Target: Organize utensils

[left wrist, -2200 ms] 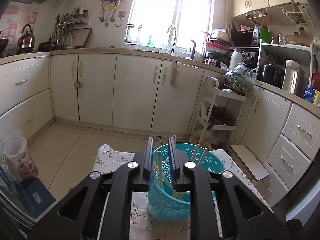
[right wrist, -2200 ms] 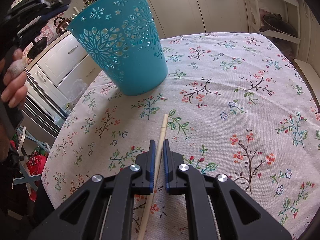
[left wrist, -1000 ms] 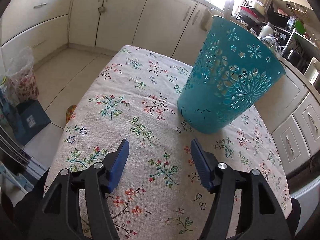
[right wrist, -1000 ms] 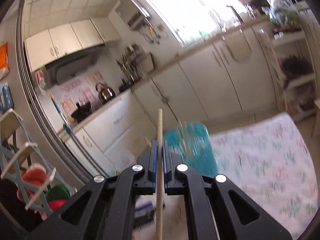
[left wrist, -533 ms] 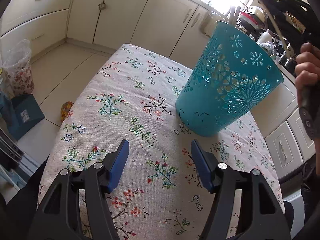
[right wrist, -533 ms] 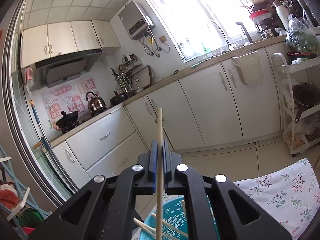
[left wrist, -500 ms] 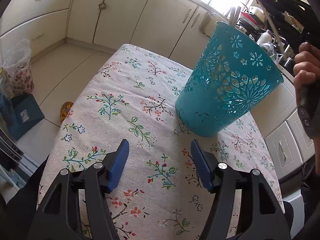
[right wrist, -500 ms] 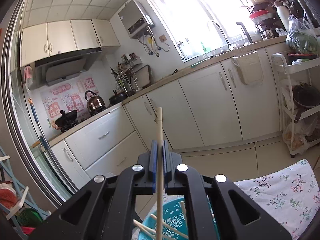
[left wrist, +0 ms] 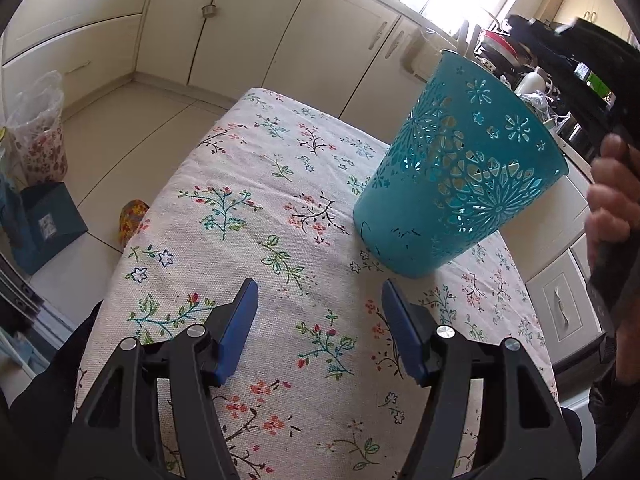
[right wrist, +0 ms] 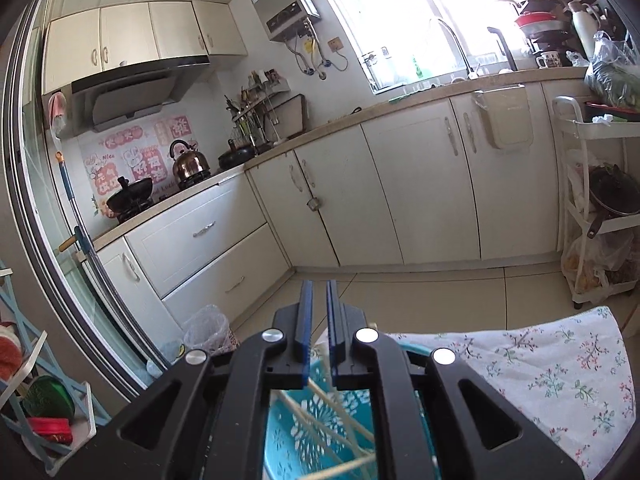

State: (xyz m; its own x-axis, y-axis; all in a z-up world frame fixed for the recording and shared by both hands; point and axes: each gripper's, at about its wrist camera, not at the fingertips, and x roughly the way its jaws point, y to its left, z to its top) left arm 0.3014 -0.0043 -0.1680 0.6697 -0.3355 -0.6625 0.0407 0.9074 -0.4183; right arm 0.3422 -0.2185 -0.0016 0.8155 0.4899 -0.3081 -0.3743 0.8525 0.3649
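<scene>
A teal cut-out basket (left wrist: 460, 176) stands on the floral tablecloth (left wrist: 256, 208). My left gripper (left wrist: 316, 300) is open and empty, low over the cloth just in front-left of the basket. My right gripper (right wrist: 319, 300) hovers right above the basket (right wrist: 304, 432), its jaws a narrow gap apart with nothing between them. Several wooden chopsticks (right wrist: 336, 412) lie inside the basket below it. In the left wrist view the right hand (left wrist: 612, 200) and its gripper body show at the far right, above the basket.
Cream kitchen cabinets (right wrist: 420, 192) run along the far wall and a white rack (right wrist: 592, 216) stands at the right. A plastic-bagged bin (left wrist: 38, 136) and a blue box (left wrist: 44, 224) sit on the floor left of the table.
The chopstick that stood in my right gripper half a second ago is gone from its jaws, which have parted slightly; it lies in the basket. My left gripper has stayed put, open.
</scene>
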